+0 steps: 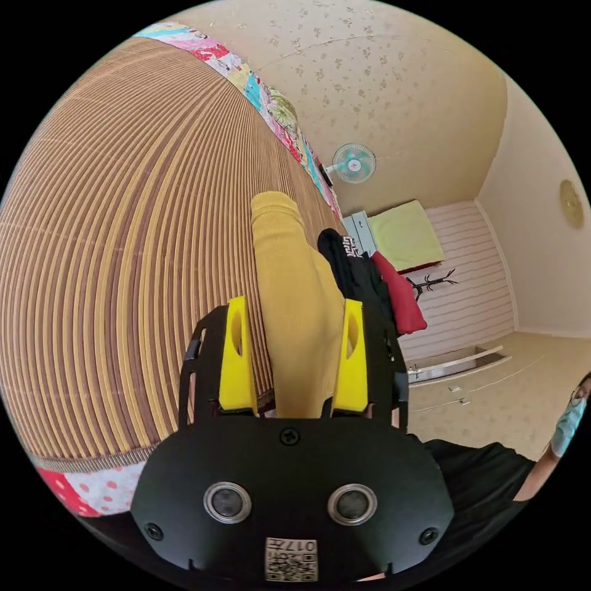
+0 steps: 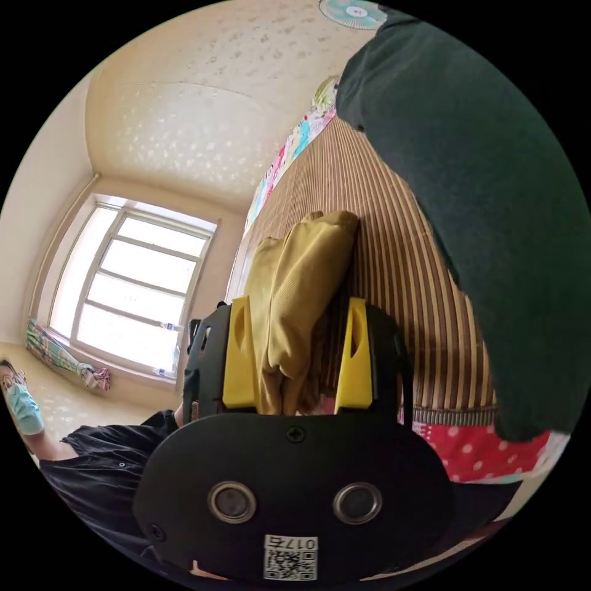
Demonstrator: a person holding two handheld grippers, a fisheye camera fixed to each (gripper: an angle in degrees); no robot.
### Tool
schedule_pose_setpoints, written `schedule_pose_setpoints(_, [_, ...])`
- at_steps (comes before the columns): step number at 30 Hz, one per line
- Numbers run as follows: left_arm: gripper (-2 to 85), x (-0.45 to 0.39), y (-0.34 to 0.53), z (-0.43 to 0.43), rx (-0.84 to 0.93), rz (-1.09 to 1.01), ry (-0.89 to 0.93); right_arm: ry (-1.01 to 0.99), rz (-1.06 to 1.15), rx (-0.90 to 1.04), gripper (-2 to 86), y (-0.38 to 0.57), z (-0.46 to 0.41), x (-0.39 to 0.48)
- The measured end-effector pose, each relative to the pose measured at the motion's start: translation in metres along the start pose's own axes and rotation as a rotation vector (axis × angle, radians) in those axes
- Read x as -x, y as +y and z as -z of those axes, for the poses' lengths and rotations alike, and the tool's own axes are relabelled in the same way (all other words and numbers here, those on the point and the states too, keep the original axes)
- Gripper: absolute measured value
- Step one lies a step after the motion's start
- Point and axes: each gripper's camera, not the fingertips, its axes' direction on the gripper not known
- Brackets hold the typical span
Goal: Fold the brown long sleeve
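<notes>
mustard long sleeve, striped mat

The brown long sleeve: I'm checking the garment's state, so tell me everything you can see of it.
The brown long sleeve looks mustard-brown, in a soft, finely ribbed knit. In the left gripper view a narrow length of it stretches over the striped mat, running between the jaws of the left hand-held gripper. In the right gripper view it bunches in thick folds between the jaws of the right hand-held gripper.
</notes>
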Motion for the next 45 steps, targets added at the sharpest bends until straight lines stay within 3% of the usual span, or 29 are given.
schedule_pose_setpoints(5, [13.7,0.006,-0.036,-0.055,0.184,0.042,0.039,-0.019,0.012,0.192,13.2,-0.032,-0.048,0.001])
schedule_pose_setpoints(7, [12.3,0.001,-0.034,-0.049,0.168,0.036,0.011,0.034,0.049,0.216,11.8,-0.034,-0.056,0.011])
schedule_pose_setpoints(12, [10.8,-0.040,0.002,0.027,0.061,-0.119,-0.095,-0.090,0.150,0.259,10.5,-0.018,-0.082,0.063])
schedule_pose_setpoints(18, [10.7,-0.054,0.066,0.204,-0.143,-0.129,-0.264,-0.173,0.291,0.310,10.1,0.039,-0.186,0.187])
schedule_pose_setpoints(25, [10.8,-0.073,0.088,0.462,-0.392,-0.091,-0.470,-0.411,0.362,0.446,10.0,0.048,-0.353,0.378])
schedule_pose_setpoints(30, [11.6,-0.048,0.052,0.573,-0.420,0.010,-0.663,-0.377,0.333,0.480,10.2,0.032,-0.459,0.482])
schedule_pose_setpoints(32, [12.0,-0.008,0.048,0.601,-0.461,0.174,-0.817,-0.246,0.270,0.548,10.0,0.034,-0.511,0.491])
schedule_pose_setpoints(36, [11.1,0.057,0.069,0.578,-0.449,0.260,-0.790,-0.112,0.330,0.597,9.3,0.059,-0.527,0.464])
schedule_pose_setpoints(40, [8.6,0.129,0.109,0.481,-0.303,0.287,-0.728,-0.048,0.367,0.593,7.8,0.085,-0.471,0.384])
schedule_pose_setpoints(45, [7.8,0.097,0.185,0.438,-0.549,0.257,-0.736,0.070,0.403,0.496,4.9,0.091,-0.334,0.289])
